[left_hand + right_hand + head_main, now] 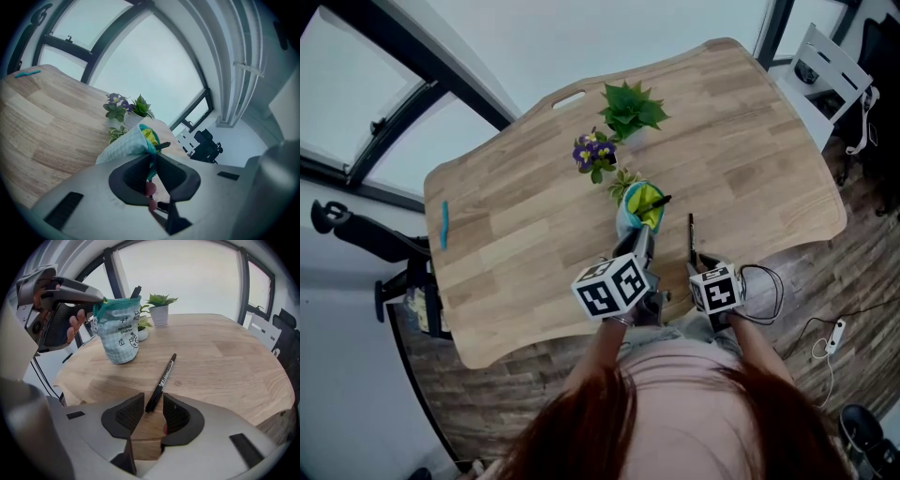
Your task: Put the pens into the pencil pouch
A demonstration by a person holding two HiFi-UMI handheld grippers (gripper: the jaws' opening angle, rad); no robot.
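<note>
A teal checked pencil pouch [637, 208] stands upright on the wooden table [750, 159], with a black pen tip sticking out of its open top. My left gripper [643, 242] is shut on the pouch's rim [149, 140] by the zipper, whose pink pull hangs between the jaws. A black pen [162, 379] lies flat on the table to the right of the pouch [118, 331]. My right gripper [152, 401] is open just above it, and the pen's near end lies between the jaws without being pressed. A blue pen [444, 225] lies far off at the table's left edge.
Behind the pouch stand a green potted plant [630, 111], purple flowers [594, 152] and a small succulent [623, 180]. The table's curved front edge is right under my grippers. A white rack [825, 66] stands beyond the table's right end.
</note>
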